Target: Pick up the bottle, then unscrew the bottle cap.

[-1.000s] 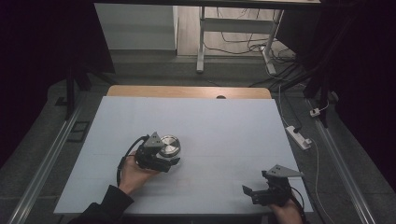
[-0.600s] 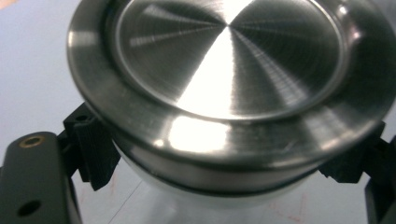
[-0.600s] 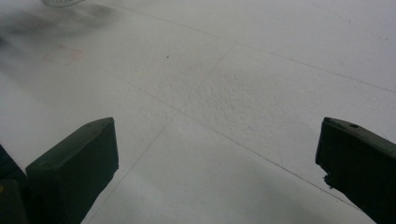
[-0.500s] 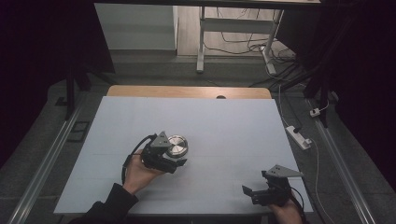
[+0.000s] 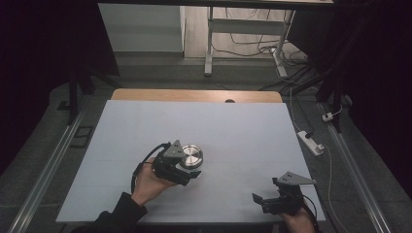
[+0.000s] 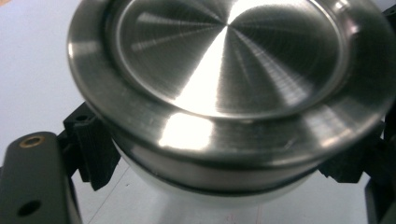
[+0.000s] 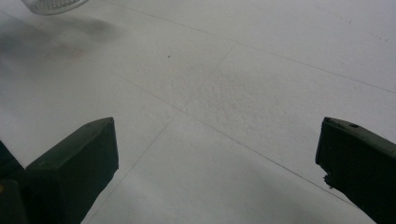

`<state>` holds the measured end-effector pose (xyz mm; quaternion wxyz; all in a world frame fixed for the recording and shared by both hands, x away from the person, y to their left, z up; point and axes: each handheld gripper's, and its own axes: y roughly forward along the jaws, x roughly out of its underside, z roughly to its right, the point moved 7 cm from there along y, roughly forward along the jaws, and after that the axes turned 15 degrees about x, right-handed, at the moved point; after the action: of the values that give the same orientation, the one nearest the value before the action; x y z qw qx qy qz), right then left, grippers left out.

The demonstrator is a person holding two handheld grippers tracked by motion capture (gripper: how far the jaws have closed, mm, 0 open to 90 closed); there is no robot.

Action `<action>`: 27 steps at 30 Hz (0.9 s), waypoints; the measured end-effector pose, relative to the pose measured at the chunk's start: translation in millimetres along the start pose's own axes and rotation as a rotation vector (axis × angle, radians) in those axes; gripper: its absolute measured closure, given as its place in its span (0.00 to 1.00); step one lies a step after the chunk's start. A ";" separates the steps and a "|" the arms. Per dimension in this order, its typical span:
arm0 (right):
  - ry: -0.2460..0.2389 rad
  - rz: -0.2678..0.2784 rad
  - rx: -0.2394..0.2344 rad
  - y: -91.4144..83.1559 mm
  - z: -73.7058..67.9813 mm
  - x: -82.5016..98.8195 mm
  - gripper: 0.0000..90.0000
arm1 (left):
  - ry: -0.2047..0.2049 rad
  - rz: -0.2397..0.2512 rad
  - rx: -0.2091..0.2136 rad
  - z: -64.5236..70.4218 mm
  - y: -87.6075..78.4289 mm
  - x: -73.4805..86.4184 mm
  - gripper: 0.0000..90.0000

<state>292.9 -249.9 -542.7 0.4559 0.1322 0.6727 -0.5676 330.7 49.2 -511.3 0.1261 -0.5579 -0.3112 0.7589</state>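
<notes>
A round container with a shiny metal lid (image 5: 191,156) is in the left middle of the white table top (image 5: 243,131). My left gripper (image 5: 190,169) is shut on it from the near left, held in a hand. In the left gripper view the lid (image 6: 229,70) looms close, with the black pads (image 6: 95,154) pressed on the body just under its rim on both sides. My right gripper (image 5: 265,190) rests at the near right corner, jaws wide apart. In the right gripper view (image 7: 217,154) there is only bare table between them, and the container's pale base (image 7: 51,4) is at the top left.
The table's far edge is a wooden strip (image 5: 194,95). A white power strip (image 5: 310,142) lies on the floor off the right edge. Metal rails (image 5: 46,174) run along both sides of the table. A desk frame and cables (image 5: 243,39) stand beyond it.
My left gripper has carried the container a short way to the right across the table. The right gripper has stayed where it was.
</notes>
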 end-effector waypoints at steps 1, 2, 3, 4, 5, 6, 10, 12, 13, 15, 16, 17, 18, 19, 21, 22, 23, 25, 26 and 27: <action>0.004 0.001 -0.003 -0.2 0.2 -0.2 0.00 | 0.001 -0.002 -0.001 -0.1 -0.2 0.2 0.17; 0.007 0.004 -0.006 -0.5 0.6 -0.4 0.00 | 0.001 -0.002 0.000 -0.2 -0.3 0.3 0.17; 0.010 0.005 -0.008 -0.7 0.6 -0.6 0.00 | 0.001 -0.003 0.001 -0.5 -0.5 0.5 0.17; 0.013 0.006 -0.007 -1.0 1.0 -0.7 0.00 | 0.001 -0.001 0.005 -0.6 -0.5 0.6 0.17; 0.015 0.006 -0.007 -1.3 1.2 -0.8 0.00 | -0.004 0.001 0.012 -0.7 -0.3 0.8 0.17; 0.017 0.004 -0.007 -1.7 1.2 -0.7 0.00 | -0.012 0.008 0.027 -0.3 0.2 0.9 0.17; 0.023 0.007 -0.020 -5.3 -1.6 -3.2 0.00 | 0.000 -0.002 0.037 1.0 2.3 1.3 0.17; 0.017 0.023 -0.024 -7.6 -3.6 -7.0 0.00 | 0.002 -0.003 0.038 2.0 3.8 1.2 0.17; 0.015 0.032 -0.028 -8.6 -4.7 -9.1 0.00 | 0.003 -0.003 0.040 2.3 4.1 1.2 0.17; 0.011 0.049 -0.041 -10.1 -7.4 -13.2 0.00 | 0.003 -0.006 0.038 2.5 4.6 1.3 0.17; 0.006 0.053 -0.046 -10.7 -9.1 -15.0 0.00 | 0.002 -0.006 0.039 2.6 4.7 1.3 0.17; -0.001 0.059 -0.049 -11.1 -11.0 -17.0 0.00 | 0.002 -0.006 0.040 2.6 4.7 1.4 0.17; -0.006 0.062 -0.055 -11.6 -13.0 -18.8 0.00 | 0.000 -0.004 0.044 2.7 4.7 1.4 0.17; -0.009 0.065 -0.063 -11.9 -15.4 -20.8 0.00 | -0.002 -0.003 0.050 2.7 4.6 1.5 0.17; -0.015 0.079 -0.089 -12.6 -20.9 -24.9 0.00 | -0.006 0.000 0.056 2.6 4.4 1.5 0.17; -0.020 0.091 -0.098 -12.8 -23.4 -27.3 0.00 | -0.005 -0.001 0.055 2.6 4.4 1.5 0.17; -0.027 0.096 -0.102 -13.0 -25.6 -29.2 0.00 | -0.004 -0.003 0.053 2.6 4.5 1.6 0.17; -0.041 0.110 -0.108 -12.7 -29.6 -33.6 0.00 | -0.001 -0.006 0.052 2.5 4.5 1.9 0.17; -0.047 0.114 -0.114 -12.6 -31.5 -35.7 0.00 | 0.000 -0.006 0.052 2.5 4.6 1.9 0.17; -0.052 0.116 -0.117 -12.1 -33.0 -37.8 0.00 | 0.000 -0.006 0.052 2.5 4.8 1.9 0.17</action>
<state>289.9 -211.8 -508.1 0.5125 0.1292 0.6838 -0.5031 328.5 45.6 -515.3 0.1428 -0.5533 -0.2933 0.7664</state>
